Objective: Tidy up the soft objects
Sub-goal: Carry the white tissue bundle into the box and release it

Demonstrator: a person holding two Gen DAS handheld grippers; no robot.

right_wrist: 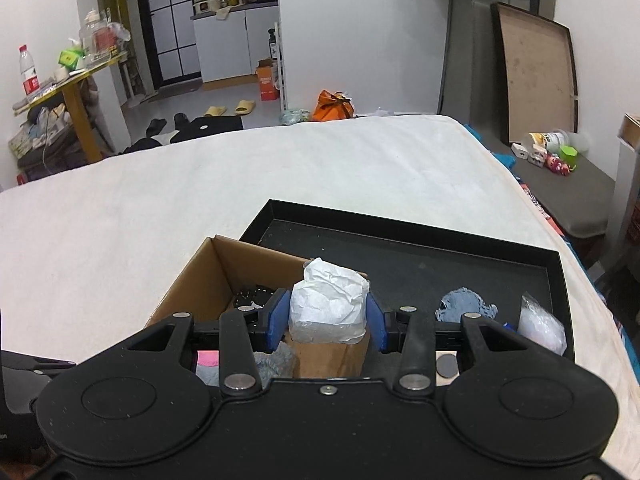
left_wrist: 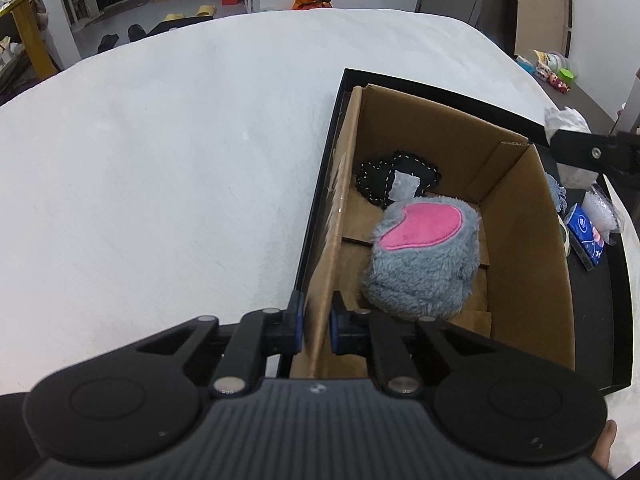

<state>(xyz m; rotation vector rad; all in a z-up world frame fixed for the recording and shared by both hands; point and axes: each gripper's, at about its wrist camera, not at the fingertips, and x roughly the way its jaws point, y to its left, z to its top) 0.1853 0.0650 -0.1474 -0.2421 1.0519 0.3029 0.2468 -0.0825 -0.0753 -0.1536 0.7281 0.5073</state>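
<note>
A cardboard box [left_wrist: 520, 216] stands in a black tray [left_wrist: 608, 320] on a white bed. Inside the box lie a grey plush with a pink patch [left_wrist: 424, 256] and a black stitched fabric piece [left_wrist: 396, 178]. My left gripper [left_wrist: 316, 320] is shut on the box's left wall. My right gripper [right_wrist: 328, 316] is shut on a white tissue pack [right_wrist: 330, 304], held above the box's [right_wrist: 192, 284] right wall. The tissue pack [left_wrist: 566, 120] and the right gripper's finger show at the right edge of the left wrist view.
In the tray [right_wrist: 420, 264] right of the box lie a blue knitted cloth [right_wrist: 464, 304], a clear bag of white stuff [right_wrist: 540, 328] and a blue tissue packet [left_wrist: 586, 232]. The white bed [left_wrist: 160, 160] stretches to the left and far side. A shelf with small items [right_wrist: 552, 152] stands right.
</note>
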